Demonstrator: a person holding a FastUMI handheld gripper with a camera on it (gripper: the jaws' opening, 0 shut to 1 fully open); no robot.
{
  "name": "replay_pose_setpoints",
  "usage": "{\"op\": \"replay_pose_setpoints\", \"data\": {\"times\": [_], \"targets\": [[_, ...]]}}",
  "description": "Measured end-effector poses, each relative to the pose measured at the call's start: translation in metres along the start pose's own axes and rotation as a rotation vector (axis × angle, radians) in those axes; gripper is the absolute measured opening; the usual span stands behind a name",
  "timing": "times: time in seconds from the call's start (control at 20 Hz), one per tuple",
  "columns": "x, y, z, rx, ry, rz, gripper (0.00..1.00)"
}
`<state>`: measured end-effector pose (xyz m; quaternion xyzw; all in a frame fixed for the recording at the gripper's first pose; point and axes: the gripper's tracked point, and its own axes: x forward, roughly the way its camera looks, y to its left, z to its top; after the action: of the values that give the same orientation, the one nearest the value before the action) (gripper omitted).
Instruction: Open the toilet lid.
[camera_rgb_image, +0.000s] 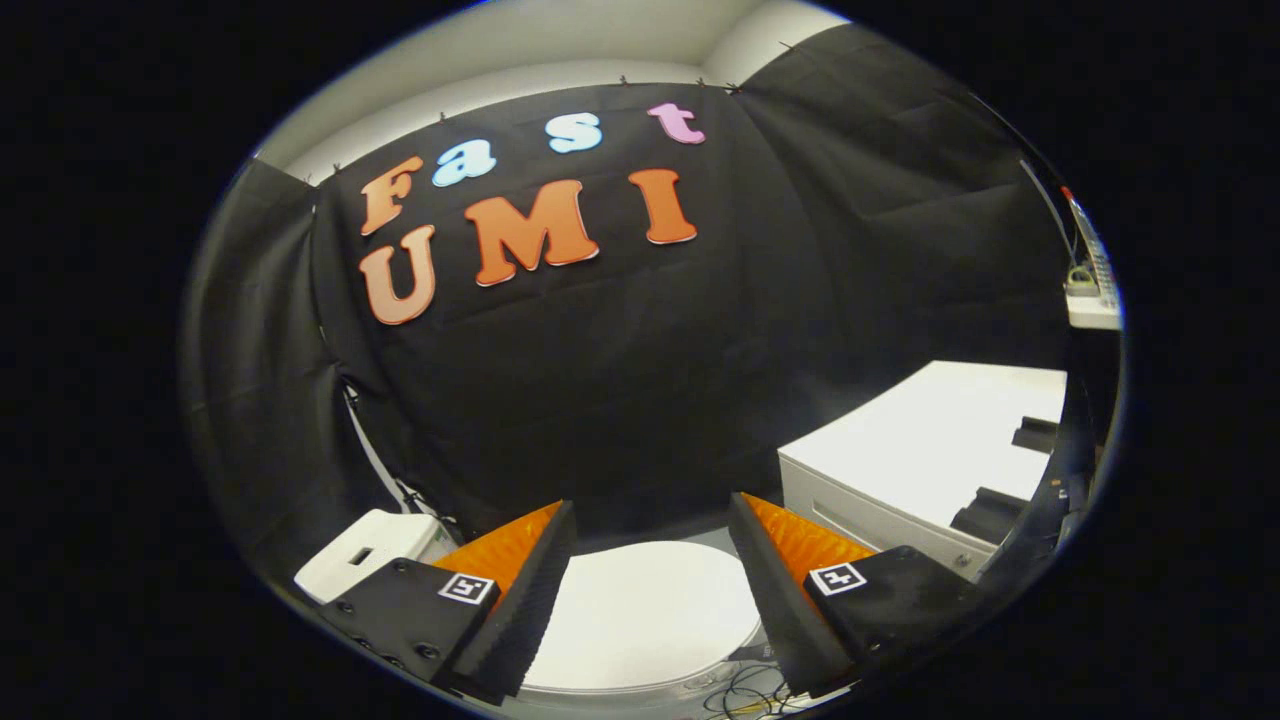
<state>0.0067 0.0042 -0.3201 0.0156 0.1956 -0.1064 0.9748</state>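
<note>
Jaws (650, 560) spread wide, holding nothing. Lid (645, 610) lies flat and closed below, seen between the fingers. It is white, glossy, a smooth oval. Finger pads (525, 600) are black ribbed foam on orange backing. Risk: the slick lid rim offers little purchase, so a shallow approach could slip off. Loose cables (745, 695) lie near the lid's front and might snag. Boxy white cabinet (930, 450) stands to the right.

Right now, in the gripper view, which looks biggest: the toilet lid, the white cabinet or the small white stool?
1. White cabinet.
2. Toilet lid, showing between the open fingers of the gripper; it looks close to the cabinet, so unsure.
3. Small white stool.
</note>
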Motion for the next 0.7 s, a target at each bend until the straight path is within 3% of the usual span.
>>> {"op": "replay_pose_setpoints", "data": {"times": [0.3,0.5,0.7], "targets": [[0.023,-0.101,-0.143,0.122,0.181,-0.228,0.99],[0.024,-0.130,-0.199,0.130,0.289,-0.305,0.99],[0.022,-0.148,-0.223,0.155,0.319,-0.333,0.99]]}}
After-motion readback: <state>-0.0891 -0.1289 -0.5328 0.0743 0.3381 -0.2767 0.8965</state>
